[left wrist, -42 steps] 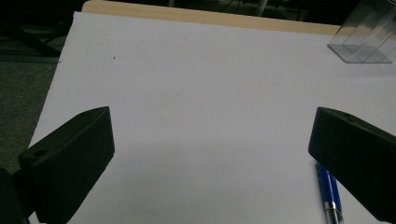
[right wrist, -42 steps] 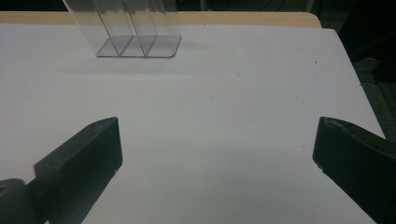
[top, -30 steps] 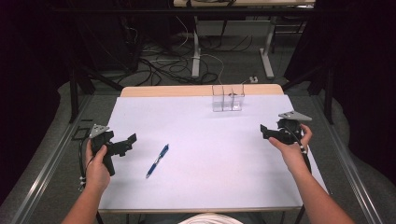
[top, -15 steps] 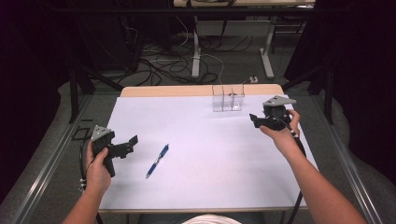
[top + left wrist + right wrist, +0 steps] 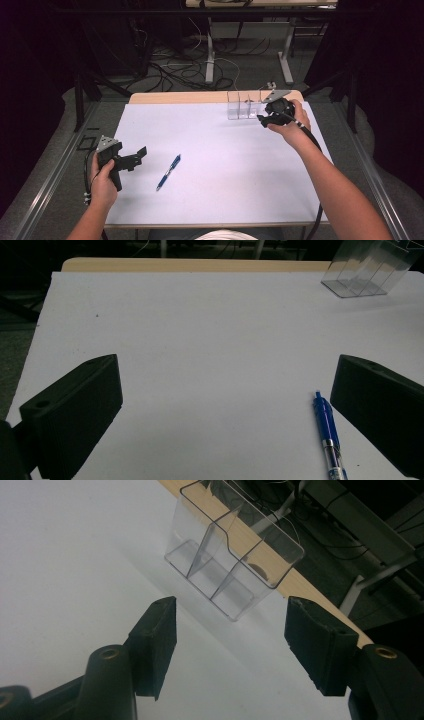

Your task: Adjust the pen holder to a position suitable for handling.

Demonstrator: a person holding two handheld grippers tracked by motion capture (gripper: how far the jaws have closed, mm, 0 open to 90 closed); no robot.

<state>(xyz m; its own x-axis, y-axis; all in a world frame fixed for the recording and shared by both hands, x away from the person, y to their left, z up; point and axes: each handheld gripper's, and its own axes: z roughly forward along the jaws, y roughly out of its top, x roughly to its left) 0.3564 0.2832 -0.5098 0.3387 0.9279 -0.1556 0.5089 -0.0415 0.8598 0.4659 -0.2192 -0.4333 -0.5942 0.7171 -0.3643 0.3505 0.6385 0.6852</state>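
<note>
- Near the far desk (image 5: 210, 200) edge, we hold our right tool (image 5: 261, 119) released, jaws recently narrowed around nothing, just beside the clear organizer (image 5: 242, 105).
- Our left tool (image 5: 141, 152) gapes empty beside the blue pen (image 5: 168, 171).

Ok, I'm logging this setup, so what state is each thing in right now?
Pen: lying flat on the white sheet, untouched.
Clear organizer: upright, compartments empty.
Left hand-held gripper: open, nothing between the jaws.
Right hand-held gripper: open, near the organizer, not touching.

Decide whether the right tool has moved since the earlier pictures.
Yes. The right tool has moved up the high view and leftward, now beside the clear plastic divided holder.
</note>
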